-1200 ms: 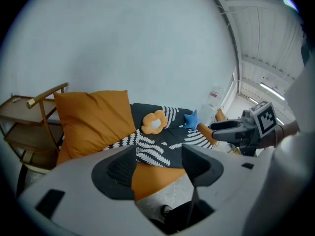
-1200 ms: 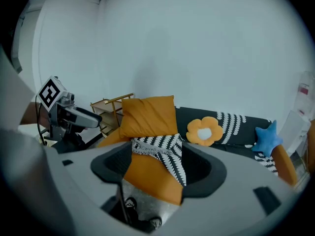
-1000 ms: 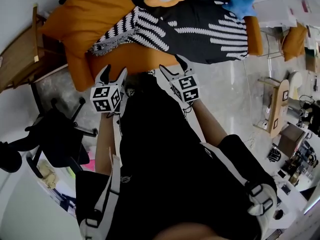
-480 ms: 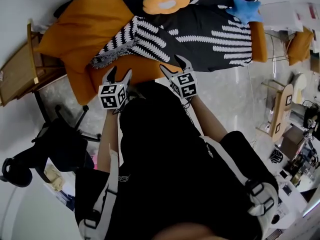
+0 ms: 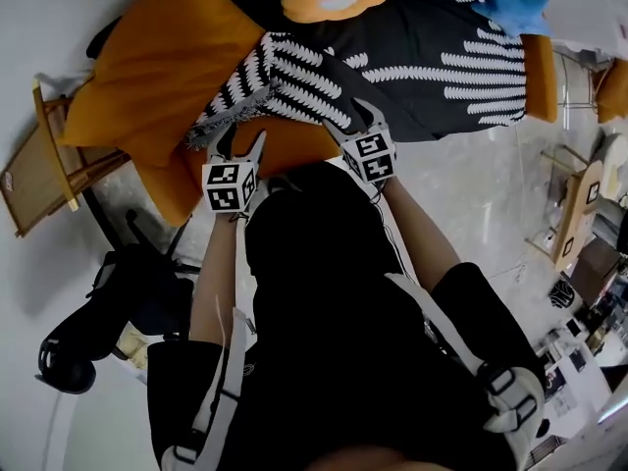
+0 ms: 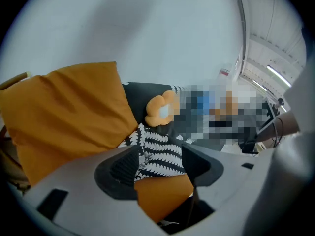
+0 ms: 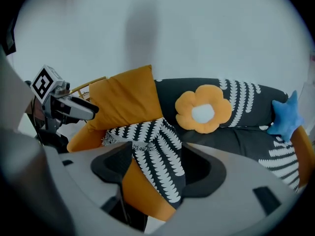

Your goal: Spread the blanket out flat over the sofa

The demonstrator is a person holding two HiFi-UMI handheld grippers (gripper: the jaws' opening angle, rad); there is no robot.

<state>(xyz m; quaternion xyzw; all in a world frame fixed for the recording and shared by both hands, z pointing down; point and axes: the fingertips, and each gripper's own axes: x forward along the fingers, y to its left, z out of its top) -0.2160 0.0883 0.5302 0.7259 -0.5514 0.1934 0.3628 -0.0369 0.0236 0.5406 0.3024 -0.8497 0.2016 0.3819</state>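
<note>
Both hand-held grippers have travelled up the frame since the earlier head view, from short of the seat front to the crumpled near edge of the blanket point(image 5: 412, 57), and the sofa point(image 5: 285, 143) now sits closer beneath them. This reads as an approach to take hold of the cloth; no spreading has begun. The black-and-white blanket covers the right and middle of the sofa but lies bunched into a folded ridge at centre left, leaving the orange seat bare below it and the big orange cushion point(image 5: 162, 57) uncovered at upper left. The left hand-held gripper point(image 5: 242, 143) has its jaws well apart and empty; in its own view the blanket's fringed edge and the bare seat show through the gap, beyond the pads. The right hand-held gripper point(image 5: 350, 124) is likewise spread wide, with the folded strip of blanket lined up in the gap but not pinched, so neither one holds anything yet.
</note>
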